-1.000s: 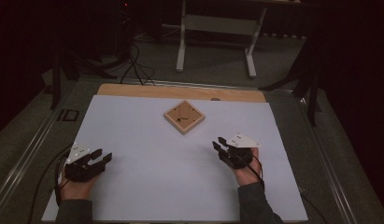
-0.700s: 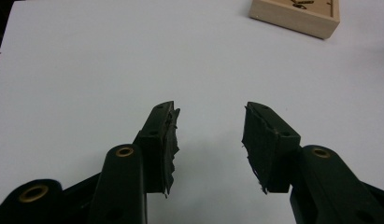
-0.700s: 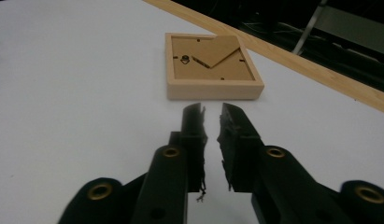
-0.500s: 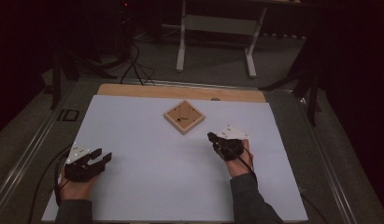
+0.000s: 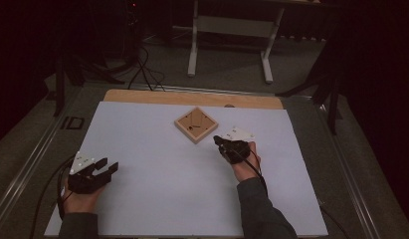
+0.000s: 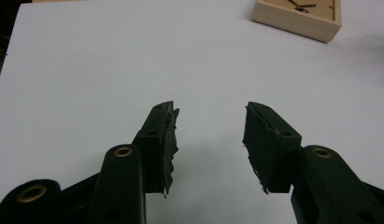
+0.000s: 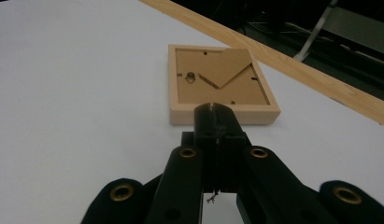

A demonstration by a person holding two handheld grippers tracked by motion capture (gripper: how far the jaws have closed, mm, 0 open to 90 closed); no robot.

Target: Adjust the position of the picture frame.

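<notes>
A square wooden picture frame [image 5: 195, 124] lies back-side up on the white board, turned like a diamond in the high view. My right gripper [image 5: 218, 141] is shut with nothing between its jaws, and its tip sits just short of the frame's near edge. In the right gripper view the closed jaws [image 7: 213, 109] point at the frame [image 7: 217, 84], whose brown backing shows a folded stand and a small hanger. My left gripper [image 5: 107, 166] rests at the front left, open and holding nothing. In the left gripper view its pads [image 6: 209, 135] stand apart over bare board, with the frame [image 6: 299, 16] far off.
The white board [image 5: 157, 199] covers most of the table. A strip of wooden tabletop [image 5: 142, 97] shows along its far edge. A metal stand [image 5: 227, 30] and cables [image 5: 142, 69] are on the dark floor behind the table.
My right hand has moved forward and left toward the frame, and its jaws have gone from apart to shut. The left hand has stayed where it was.
</notes>
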